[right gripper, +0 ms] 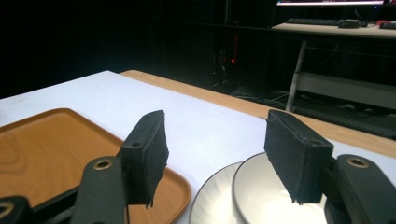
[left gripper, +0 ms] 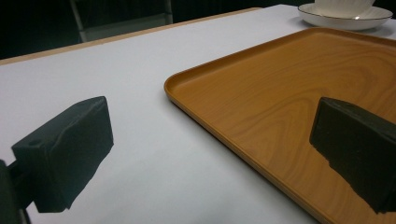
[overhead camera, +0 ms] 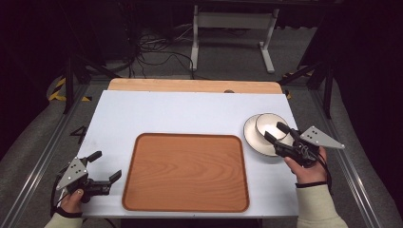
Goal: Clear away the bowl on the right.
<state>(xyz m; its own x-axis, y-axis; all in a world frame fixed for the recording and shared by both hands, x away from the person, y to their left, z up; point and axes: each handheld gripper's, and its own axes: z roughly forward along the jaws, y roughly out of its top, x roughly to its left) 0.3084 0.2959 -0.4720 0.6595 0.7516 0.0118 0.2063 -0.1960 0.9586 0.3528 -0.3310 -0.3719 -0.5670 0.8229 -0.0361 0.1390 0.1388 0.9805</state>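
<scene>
My right gripper (overhead camera: 278, 132) hangs over the near edge of the bowl (overhead camera: 272, 126), jaws about half open with nothing clamped, pads clear of the rim. The bowl sits on a white saucer (overhead camera: 252, 137) just right of the wooden tray (overhead camera: 185, 172), close to the tray's far right corner. In the right gripper view the bowl (right gripper: 261, 196) sits below and between my pads. My left gripper (overhead camera: 105, 168) is off the tray's left edge near the front corner, jaws wide apart and holding nothing, one jaw over the tray's rim.
</scene>
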